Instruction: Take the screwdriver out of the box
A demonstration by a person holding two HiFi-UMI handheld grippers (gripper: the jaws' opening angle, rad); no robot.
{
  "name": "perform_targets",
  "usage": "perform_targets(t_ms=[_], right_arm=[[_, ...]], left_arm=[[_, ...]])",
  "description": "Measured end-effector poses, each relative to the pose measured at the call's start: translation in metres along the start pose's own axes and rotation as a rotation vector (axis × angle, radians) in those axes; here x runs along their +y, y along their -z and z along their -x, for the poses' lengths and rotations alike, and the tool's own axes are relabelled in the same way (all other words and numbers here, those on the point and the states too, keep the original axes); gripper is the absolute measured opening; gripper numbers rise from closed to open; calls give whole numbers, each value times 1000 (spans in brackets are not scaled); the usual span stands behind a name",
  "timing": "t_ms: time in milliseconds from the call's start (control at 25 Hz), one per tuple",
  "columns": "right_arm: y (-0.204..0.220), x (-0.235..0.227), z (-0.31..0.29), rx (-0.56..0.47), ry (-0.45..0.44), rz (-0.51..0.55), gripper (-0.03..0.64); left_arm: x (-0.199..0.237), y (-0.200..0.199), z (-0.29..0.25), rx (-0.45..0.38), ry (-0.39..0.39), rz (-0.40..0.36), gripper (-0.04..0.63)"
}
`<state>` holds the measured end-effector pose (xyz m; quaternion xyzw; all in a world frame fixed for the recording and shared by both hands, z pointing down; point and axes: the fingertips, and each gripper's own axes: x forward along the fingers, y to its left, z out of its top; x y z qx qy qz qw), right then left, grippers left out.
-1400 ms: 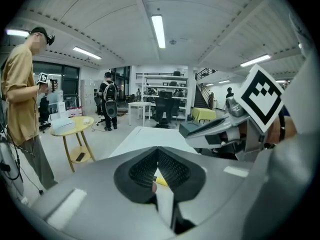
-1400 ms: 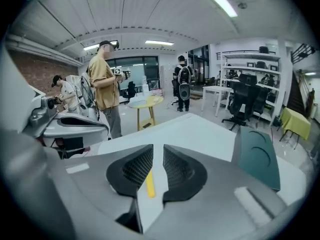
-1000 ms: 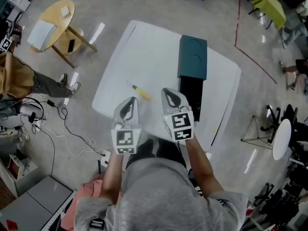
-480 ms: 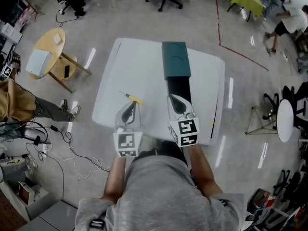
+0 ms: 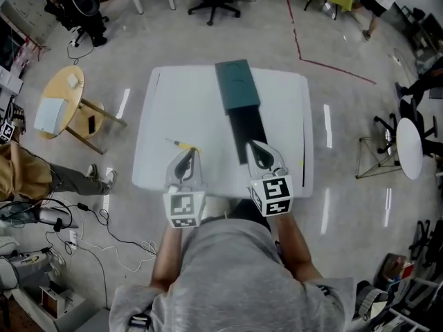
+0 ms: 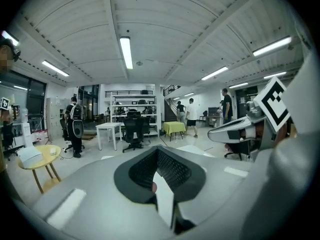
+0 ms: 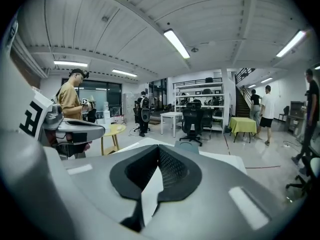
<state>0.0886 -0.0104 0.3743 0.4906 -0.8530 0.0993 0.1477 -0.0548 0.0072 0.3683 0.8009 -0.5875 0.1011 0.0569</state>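
Screwdriver [image 5: 181, 144] lies on the white surface [image 5: 208, 102], beside the open box [image 5: 247, 133]; the job looks done. Left gripper [image 5: 185, 159] and right gripper [image 5: 261, 152] have fingers together, empty. Best to lift both away without nudging it.

Cannot make out the inside of the long black open box tray [image 5: 243, 131]: all dark, near end hidden behind the grey right gripper [image 5: 256, 147]. Too small to tell the tip of the thin yellow-handled screwdriver [image 5: 182, 144]. Near edge of the white square table [image 5: 156, 137] covered by the grey left gripper [image 5: 187, 154] and grey-shirted shoulders [image 5: 228, 268].
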Motion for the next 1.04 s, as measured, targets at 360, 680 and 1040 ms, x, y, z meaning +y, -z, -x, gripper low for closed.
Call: perform_targets(t_ms=[360, 680, 1040], right_arm=[[3, 4, 10, -11, 23, -12, 3], [4, 0, 13, -5, 31, -12, 3], [6, -3, 14, 8, 31, -11, 3]], left_arm=[[-6, 0, 4, -4, 33, -12, 12], [-10, -1, 1, -2, 44, -18, 12], [-13, -2, 0, 0, 47, -8, 12]])
